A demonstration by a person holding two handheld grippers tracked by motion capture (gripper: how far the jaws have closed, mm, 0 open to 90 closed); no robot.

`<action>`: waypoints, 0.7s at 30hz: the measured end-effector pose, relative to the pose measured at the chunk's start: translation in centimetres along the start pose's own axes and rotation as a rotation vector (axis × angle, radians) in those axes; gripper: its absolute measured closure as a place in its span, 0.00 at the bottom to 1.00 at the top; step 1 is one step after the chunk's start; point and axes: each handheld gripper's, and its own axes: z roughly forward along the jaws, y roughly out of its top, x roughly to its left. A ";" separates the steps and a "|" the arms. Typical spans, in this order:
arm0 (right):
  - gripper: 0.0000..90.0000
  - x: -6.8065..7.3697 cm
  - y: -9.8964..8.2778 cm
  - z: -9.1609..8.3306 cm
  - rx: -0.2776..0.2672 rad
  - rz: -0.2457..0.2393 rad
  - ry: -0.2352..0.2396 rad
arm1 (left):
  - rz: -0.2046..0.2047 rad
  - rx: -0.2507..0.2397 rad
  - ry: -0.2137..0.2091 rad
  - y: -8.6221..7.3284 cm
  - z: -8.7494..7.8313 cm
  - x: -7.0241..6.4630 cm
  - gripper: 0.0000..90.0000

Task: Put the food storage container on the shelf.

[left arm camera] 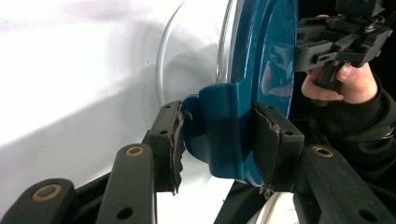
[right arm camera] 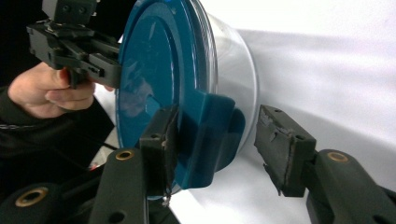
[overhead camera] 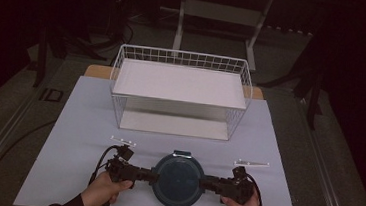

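Container (overhead camera: pixel 178 181) with blue lid gripped at its side latches, near the bench's (overhead camera: pixel 83 124) front edge.
Left gripper (left arm camera: pixel 219 135) is clamped on one latch tab; right gripper (right arm camera: pixel 217 140) stands half-wide around the opposite tab, one pad touching, the other apart. Likely next: close it, then lift toward the wire basket (overhead camera: pixel 179 90) beyond.

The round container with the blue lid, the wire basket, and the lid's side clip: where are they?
Round container (overhead camera: pixel 178 179), high view, middle of its blue lid.
Wire basket (overhead camera: pixel 182 58), high view, back rim.
Side clip (left arm camera: pixel 219 126), left gripper view, outer face of the blue latch.
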 end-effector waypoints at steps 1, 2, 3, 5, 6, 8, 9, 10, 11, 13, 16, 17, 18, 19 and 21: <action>0.55 -0.1 0.0 0.1 0.004 0.003 0.012 | -0.005 0.000 0.001 -0.1 0.0 0.0 0.62; 0.55 -0.1 0.0 0.1 0.004 0.003 0.012 | -0.005 0.000 0.001 -0.1 0.0 0.0 0.62; 0.59 -0.1 -0.1 0.3 0.022 0.020 0.040 | -0.004 -0.002 0.000 -0.1 -0.1 0.0 0.62; 0.60 -0.1 -0.2 0.3 0.023 0.026 0.047 | -0.006 -0.006 -0.001 -0.2 -0.1 0.0 0.63; 0.61 -0.2 -0.2 0.3 0.028 0.037 0.057 | -0.008 -0.010 -0.002 -0.3 -0.1 0.0 0.63; 0.61 -0.2 -0.2 0.3 0.028 0.036 0.056 | -0.009 -0.013 0.001 -0.4 -0.1 -0.1 0.62; 0.61 -0.2 -0.2 0.3 0.026 0.045 0.058 | -0.014 -0.022 0.003 -0.4 0.0 -0.1 0.62; 0.61 -0.2 -0.3 0.3 0.021 0.056 0.058 | -0.014 -0.024 0.005 -0.5 0.0 -0.1 0.62; 0.62 -0.1 -0.3 0.4 0.018 0.059 0.062 | -0.016 -0.028 0.014 -0.6 -0.1 -0.2 0.62; 0.62 0.0 -0.3 0.4 0.019 0.060 0.062 | -0.017 -0.034 0.019 -0.8 -0.1 -0.3 0.62; 0.63 0.3 -0.5 0.3 0.012 0.067 0.057 | -0.021 -0.050 0.026 -1.0 -0.1 -0.5 0.62; 0.63 0.3 -0.6 0.2 0.007 0.078 0.056 | -0.016 -0.051 0.027 -1.1 -0.1 -0.6 0.62; 0.63 0.3 -0.6 0.2 0.007 0.078 0.056 | -0.018 -0.051 0.029 -1.1 -0.2 -0.7 0.62; 0.63 0.3 -0.6 0.2 0.003 0.079 0.055 | -0.022 -0.059 0.031 -1.1 -0.2 -0.7 0.62; 0.63 0.4 -0.6 0.3 0.001 0.081 0.052 | -0.018 -0.061 0.033 -1.1 -0.2 -0.7 0.62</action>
